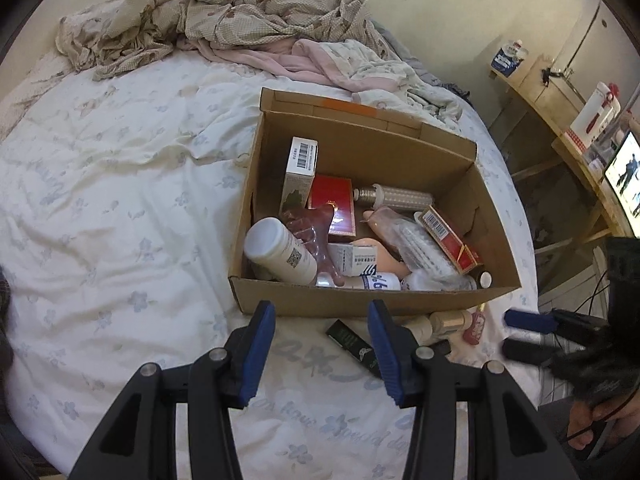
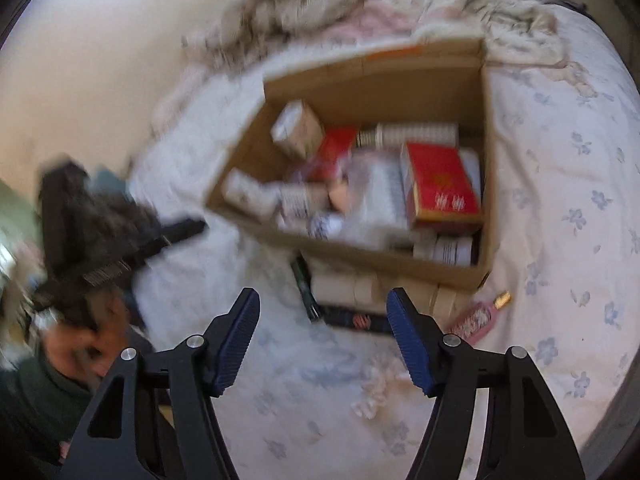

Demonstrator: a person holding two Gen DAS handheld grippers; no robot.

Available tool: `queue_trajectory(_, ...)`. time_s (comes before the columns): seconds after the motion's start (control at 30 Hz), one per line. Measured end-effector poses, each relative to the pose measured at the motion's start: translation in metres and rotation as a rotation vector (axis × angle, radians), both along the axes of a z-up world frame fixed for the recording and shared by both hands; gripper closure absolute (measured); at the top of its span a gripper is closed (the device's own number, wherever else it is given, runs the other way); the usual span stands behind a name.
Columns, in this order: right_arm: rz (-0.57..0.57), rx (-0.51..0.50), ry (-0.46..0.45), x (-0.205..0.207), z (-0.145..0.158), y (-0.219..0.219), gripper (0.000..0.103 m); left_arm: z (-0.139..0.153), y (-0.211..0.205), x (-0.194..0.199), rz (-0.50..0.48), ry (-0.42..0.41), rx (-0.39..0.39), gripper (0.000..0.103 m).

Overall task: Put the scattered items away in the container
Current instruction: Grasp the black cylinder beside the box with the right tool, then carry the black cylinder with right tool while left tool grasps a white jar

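A cardboard box (image 1: 352,298) stands on the bed, holding bottles, red and white packets and several other items; it also shows, blurred, in the right wrist view (image 2: 372,80). Against its near wall lie a dark green tube (image 1: 352,342), beige jars (image 1: 448,320) and a small pink bottle (image 1: 474,326). In the right wrist view the jars (image 2: 348,286), a black tube (image 2: 356,320) and the pink bottle (image 2: 476,314) lie just ahead of my right gripper (image 2: 322,340), which is open and empty. My left gripper (image 1: 322,354) is open and empty, just short of the box.
The floral bed sheet (image 1: 120,208) spreads to the left. Crumpled bedding (image 1: 240,12) is heaped behind the box. A wooden shelf (image 1: 568,128) with bottles and a lit screen (image 1: 624,176) stands to the right of the bed.
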State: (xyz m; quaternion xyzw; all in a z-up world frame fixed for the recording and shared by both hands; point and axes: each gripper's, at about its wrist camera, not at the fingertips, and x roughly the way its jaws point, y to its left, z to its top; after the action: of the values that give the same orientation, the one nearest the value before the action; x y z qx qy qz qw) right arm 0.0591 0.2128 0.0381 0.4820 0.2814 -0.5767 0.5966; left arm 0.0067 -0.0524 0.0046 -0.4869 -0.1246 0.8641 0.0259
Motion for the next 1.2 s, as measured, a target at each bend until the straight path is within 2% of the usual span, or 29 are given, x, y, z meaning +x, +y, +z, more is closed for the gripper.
queue_trajectory(0.17,-0.009,0.21,0.098,0.011,-0.059,-0.011,0.033,-0.01,0.0,0.0,0.003,-0.038,-0.012,0.054)
queue_trajectory(0.23,-0.008,0.242,0.138,0.016,-0.075,-0.015,0.032,-0.013,0.0,-0.001,0.005,-0.048,-0.013,0.054)
queue_trajectory(0.3,-0.005,0.26,0.167,0.019,-0.088,-0.02,0.029,-0.016,0.0,-0.003,0.007,-0.06,-0.011,0.054)
queue_trajectory(0.33,0.136,0.242,0.165,0.02,-0.092,-0.022,0.026,-0.017,0.001,-0.003,0.006,-0.064,-0.01,0.054)
queue_trajectory(0.4,0.128,0.227,0.186,0.02,-0.095,-0.025,0.02,-0.019,0.003,-0.005,0.001,-0.069,-0.012,0.054)
queue_trajectory(0.5,0.122,0.224,0.19,0.019,-0.098,-0.027,0.02,-0.02,0.01,-0.006,-0.021,-0.07,-0.021,0.054)
queue_trajectory(0.6,0.186,0.225,0.251,0.027,-0.099,-0.024,0.021,-0.022,0.015,-0.007,-0.039,-0.074,-0.035,0.054)
queue_trajectory(0.67,0.22,0.219,0.273,0.03,-0.098,-0.019,0.022,-0.023,0.017,-0.007,-0.044,-0.079,-0.037,0.054)
queue_trajectory(0.77,0.238,0.208,0.243,0.027,-0.09,-0.012,0.022,-0.024,0.018,-0.008,-0.05,-0.085,-0.032,0.054)
queue_trajectory(0.83,0.215,0.194,0.189,0.018,-0.078,-0.006,0.022,-0.026,0.02,-0.008,-0.059,-0.091,-0.029,0.054)
queue_trajectory(1.0,0.123,0.088,0.033,-0.02,-0.024,0.014,0.022,-0.039,0.041,-0.008,-0.135,-0.134,-0.026,0.054)
queue_trajectory(1.1,0.056,0.022,-0.036,-0.046,0.0,0.021,0.022,-0.049,0.061,-0.012,-0.193,-0.169,-0.004,0.037)
queue_trajectory(1.2,0.014,-0.014,-0.054,-0.057,0.015,0.023,0.022,-0.06,0.08,-0.018,-0.225,-0.191,0.004,0.034)
